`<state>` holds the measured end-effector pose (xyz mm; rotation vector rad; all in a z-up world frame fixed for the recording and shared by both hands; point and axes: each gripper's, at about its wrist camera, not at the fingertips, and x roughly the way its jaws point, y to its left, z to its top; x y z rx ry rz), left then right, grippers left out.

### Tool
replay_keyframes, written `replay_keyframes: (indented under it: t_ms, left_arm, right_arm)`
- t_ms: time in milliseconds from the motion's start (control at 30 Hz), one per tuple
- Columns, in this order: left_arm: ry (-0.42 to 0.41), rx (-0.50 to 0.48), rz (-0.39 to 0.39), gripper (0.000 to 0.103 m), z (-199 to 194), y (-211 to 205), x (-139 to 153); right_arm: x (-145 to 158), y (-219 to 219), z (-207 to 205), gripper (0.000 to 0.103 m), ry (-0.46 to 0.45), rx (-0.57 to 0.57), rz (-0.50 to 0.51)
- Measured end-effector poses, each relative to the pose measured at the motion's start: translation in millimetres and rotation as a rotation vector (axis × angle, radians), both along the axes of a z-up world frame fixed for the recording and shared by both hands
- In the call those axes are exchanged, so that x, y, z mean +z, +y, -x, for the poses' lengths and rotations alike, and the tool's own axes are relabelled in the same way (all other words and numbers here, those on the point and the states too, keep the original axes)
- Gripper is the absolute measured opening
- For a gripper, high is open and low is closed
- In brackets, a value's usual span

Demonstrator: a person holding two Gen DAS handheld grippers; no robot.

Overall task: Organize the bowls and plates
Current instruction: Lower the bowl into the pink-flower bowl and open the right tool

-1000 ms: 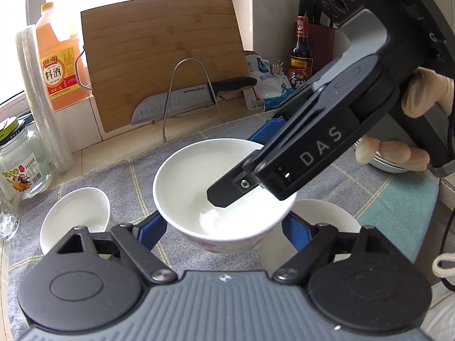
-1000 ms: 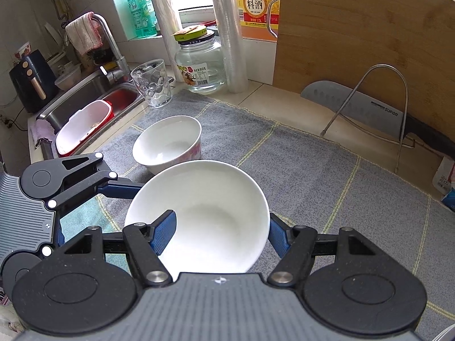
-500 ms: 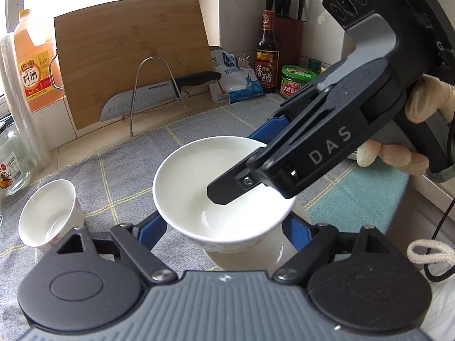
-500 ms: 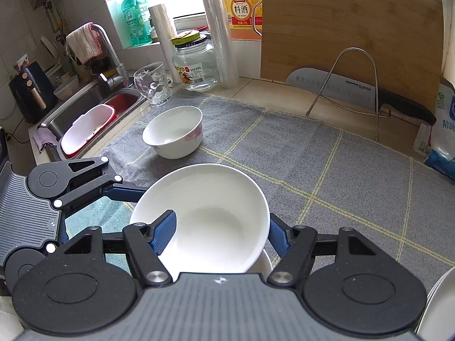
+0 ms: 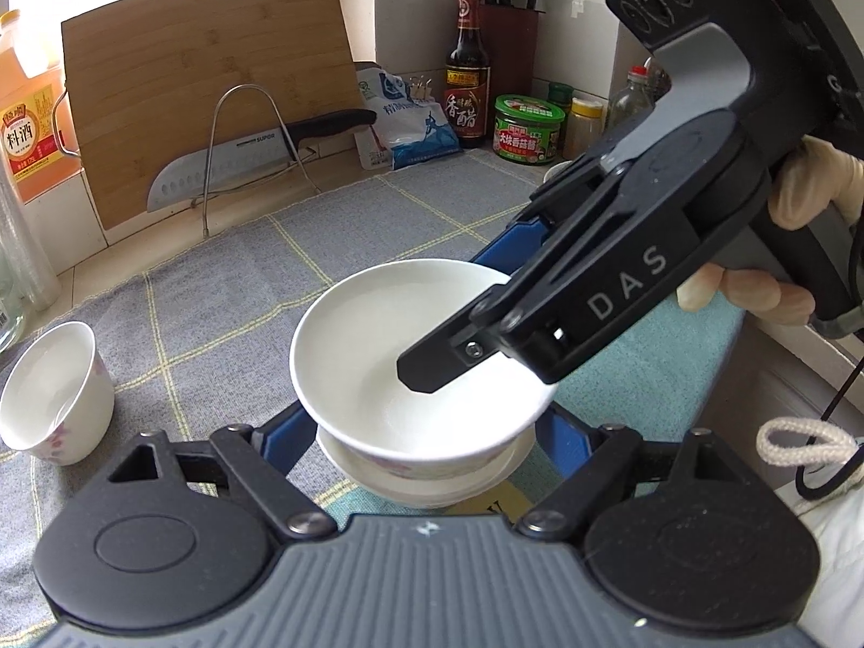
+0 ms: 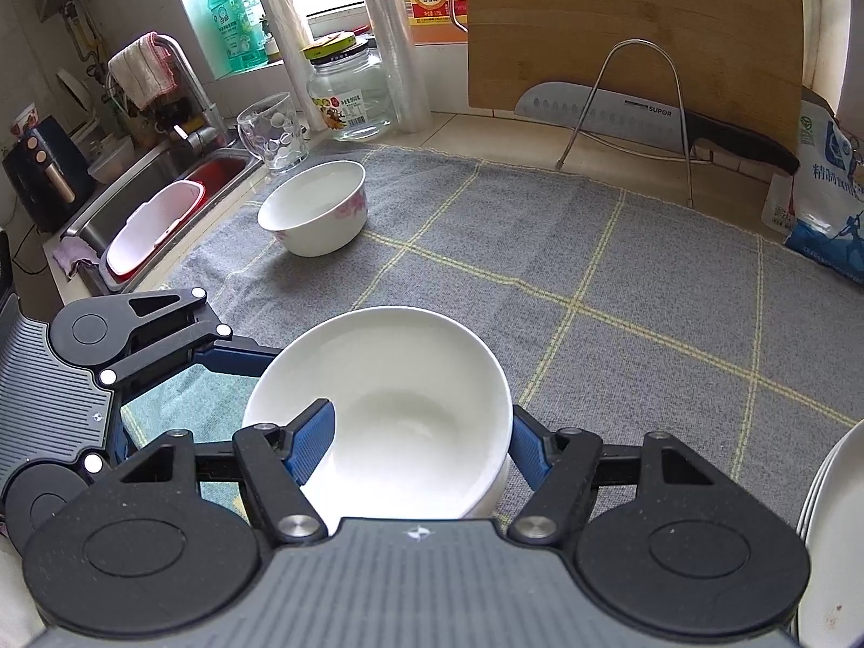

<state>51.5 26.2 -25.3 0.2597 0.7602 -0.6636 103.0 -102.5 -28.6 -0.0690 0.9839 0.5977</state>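
At the lower centre of both wrist views, a white bowl point(image 5: 410, 356) is seen just above a second bowl point(image 5: 426, 480), into which it appears nearly nested. Its rim is pinched by the right gripper point(image 6: 421, 432), one blue pad inside and one outside. The left gripper point(image 5: 421, 426) is spread around the same bowl, but whether its pads press on it cannot be told. One flowered bowl point(image 6: 316, 208) is left apart in the upper left of the right view, and stacked plates point(image 6: 831, 534) are glimpsed at the right edge. Stacking is judged partly done.
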Motion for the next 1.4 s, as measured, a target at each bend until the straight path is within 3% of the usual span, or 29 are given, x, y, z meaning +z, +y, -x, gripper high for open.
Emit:
replay_keyframes:
  t_ms: [767, 1033, 1200, 1400]
  left_arm:
    - [0.015, -0.008, -0.034, 0.088, -4, -5, -9]
    - [-0.005, -0.017, -0.03, 0.096, -3, -3, -7]
    - [0.002, -0.011, -0.03, 0.096, 0, 8, -3]
    - [-0.017, 0.043, -0.027, 0.096, 7, 34, 7]
  right_arm:
    - [-11, 0, -2, 0.074, 0.018, -0.006, 0.016]
    - [-9, -2, -1, 0.075, 0.009, -0.007, 0.01]
    - [1, -3, 0, 0.1, -0.039, -0.002, -0.008]
    - [11, 4, -10, 0.101, -0.077, 0.008, -0.034]
